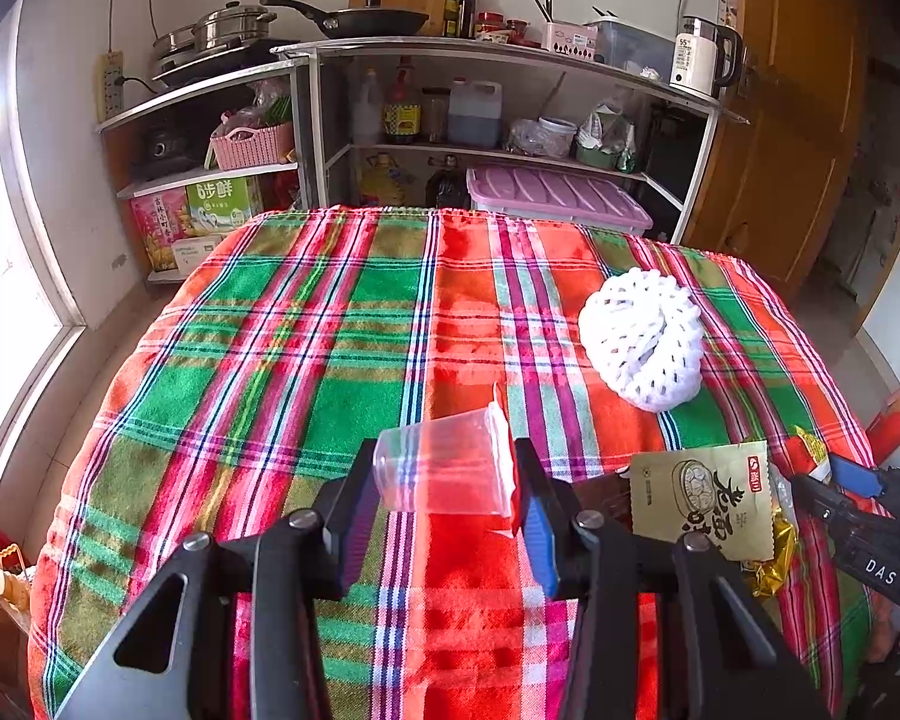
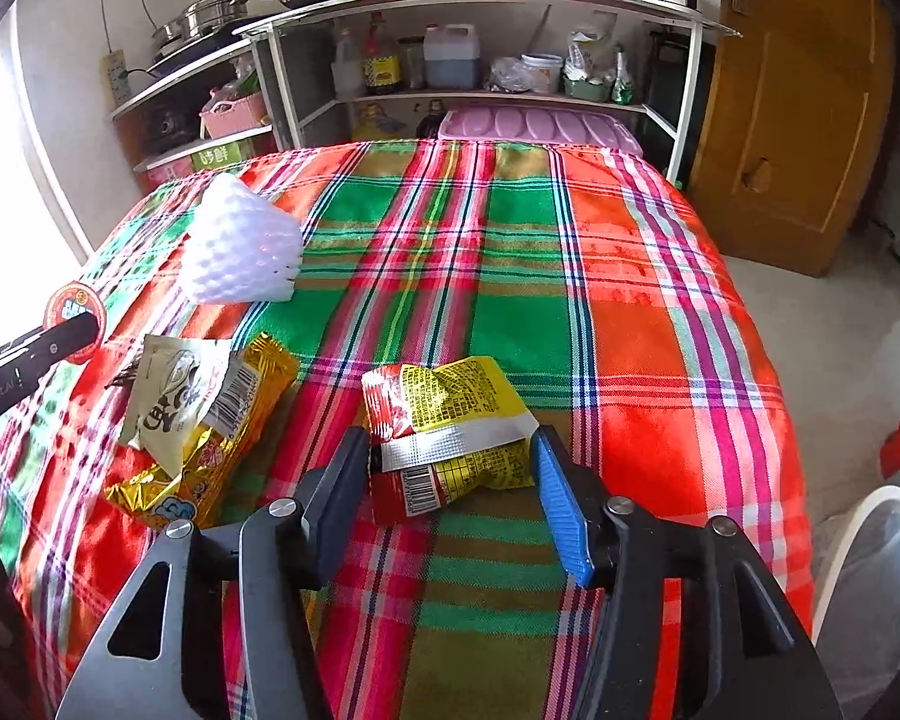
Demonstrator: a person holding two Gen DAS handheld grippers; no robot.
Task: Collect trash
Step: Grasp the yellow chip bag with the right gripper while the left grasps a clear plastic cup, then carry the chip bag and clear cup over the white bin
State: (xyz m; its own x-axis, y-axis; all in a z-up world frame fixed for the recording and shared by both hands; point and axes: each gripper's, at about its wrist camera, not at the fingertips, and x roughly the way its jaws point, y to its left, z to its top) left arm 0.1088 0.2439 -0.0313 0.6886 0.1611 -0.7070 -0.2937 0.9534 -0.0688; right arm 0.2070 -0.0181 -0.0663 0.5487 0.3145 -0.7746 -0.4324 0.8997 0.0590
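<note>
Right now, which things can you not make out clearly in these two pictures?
- Plastic cup, left wrist view: whether the left gripper actually clamps it.
- Red-yellow wrapper, right wrist view: the near end lies between the right gripper fingers; contact unclear.
- White bin, right wrist view: cut off by the edge.

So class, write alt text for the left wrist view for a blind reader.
The left gripper clamps a clear plastic cup lying sideways over a plaid tablecloth. A white foam net and beige snack wrapper lie to its right.
</note>
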